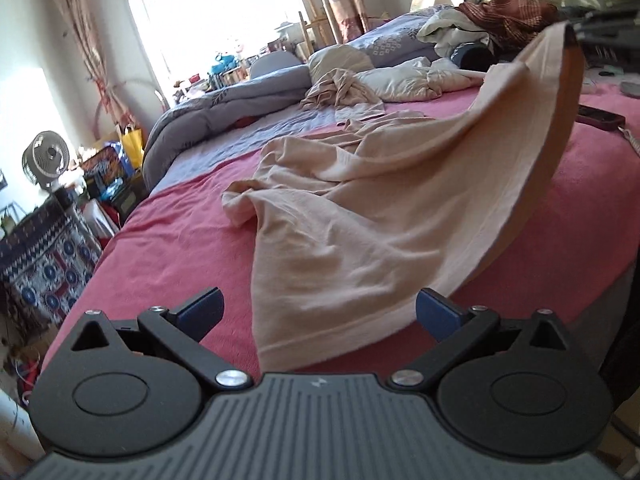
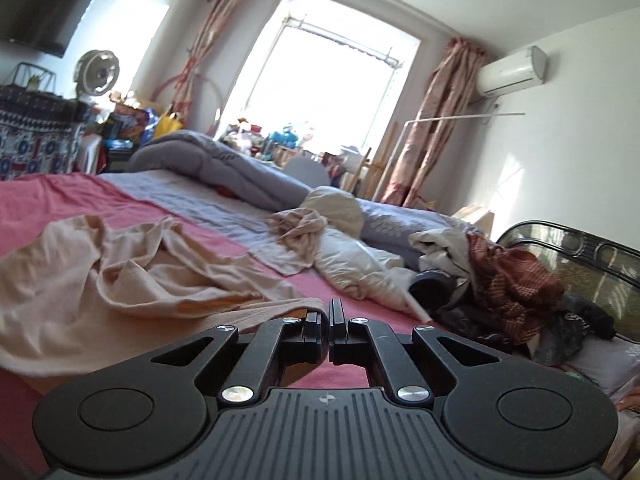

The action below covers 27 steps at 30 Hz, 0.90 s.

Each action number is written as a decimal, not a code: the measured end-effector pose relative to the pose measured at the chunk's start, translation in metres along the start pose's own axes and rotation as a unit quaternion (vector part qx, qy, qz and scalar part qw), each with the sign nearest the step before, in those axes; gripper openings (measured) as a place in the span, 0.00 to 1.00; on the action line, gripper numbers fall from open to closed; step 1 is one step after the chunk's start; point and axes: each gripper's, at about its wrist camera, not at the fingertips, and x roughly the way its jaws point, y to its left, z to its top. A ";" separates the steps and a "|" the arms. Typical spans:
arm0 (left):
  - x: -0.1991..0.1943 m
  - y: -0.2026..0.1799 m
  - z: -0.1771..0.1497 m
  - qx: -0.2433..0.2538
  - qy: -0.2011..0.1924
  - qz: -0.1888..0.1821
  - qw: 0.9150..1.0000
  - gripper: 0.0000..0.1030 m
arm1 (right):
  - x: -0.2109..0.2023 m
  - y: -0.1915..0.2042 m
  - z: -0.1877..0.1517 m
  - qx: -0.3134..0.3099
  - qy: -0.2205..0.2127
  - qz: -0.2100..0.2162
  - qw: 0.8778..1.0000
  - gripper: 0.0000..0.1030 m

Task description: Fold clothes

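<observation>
Down at the foot of the left wrist view, the left gripper (image 1: 319,312) had its two blue-padded black fingers (image 1: 434,314) spread wide apart, holding nothing. Between them lay the near hem of the pale peach knit garment (image 1: 352,216), which spread rumpled over the pink fleece bedspread (image 1: 168,240); whether the hem touched the right-hand pad could not be told, though the cloth passed just beside it. The gripper sat low and level over the near edge of the bed, pointing along the mattress toward the bright window (image 1: 216,12).

From that hem the garment rose in a taut, slanting sheet to the upper right of the same view, where its corner met the dark body of the right gripper (image 1: 600,28), blurred at the frame's edge.

Seen through the right wrist camera, the right gripper (image 2: 329,312) had its black fingers (image 2: 339,320) pressed together, with only a thin slit between them, and the edge of the peach garment (image 2: 120,280) ran up to the left finger and appeared pinched there. The rest of the cloth lay crumpled to the left and ahead on the pink bedspread (image 2: 48,200). This gripper was raised above the bed and angled slightly upward toward the window (image 2: 328,80).

Farther up the bed lay a grey quilted duvet (image 2: 224,168), a second crumpled peach garment (image 2: 300,228) and a red checked cloth (image 2: 516,276) heaped near the dark headboard (image 2: 580,248).
</observation>
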 end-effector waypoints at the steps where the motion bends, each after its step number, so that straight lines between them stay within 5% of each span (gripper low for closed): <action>1: 0.001 -0.002 0.001 0.004 0.000 0.002 1.000 1.00 | 0.001 -0.004 0.000 0.003 0.000 -0.005 1.000 0.05; 7: -0.004 -0.006 -0.001 0.023 -0.012 -0.032 0.999 1.00 | 0.006 -0.021 0.002 0.028 0.002 -0.025 0.999 0.05; 17: 0.013 -0.002 -0.008 0.049 0.013 0.036 0.998 1.00 | 0.014 -0.024 -0.002 0.038 0.013 -0.035 0.999 0.06; 22: -0.001 0.001 -0.016 0.081 0.006 -0.017 0.997 1.00 | 0.019 -0.029 -0.001 0.053 0.023 -0.033 0.998 0.06; 27: 0.005 0.006 -0.016 0.058 0.012 0.036 0.998 1.00 | 0.025 -0.034 0.000 0.069 0.034 -0.031 0.997 0.06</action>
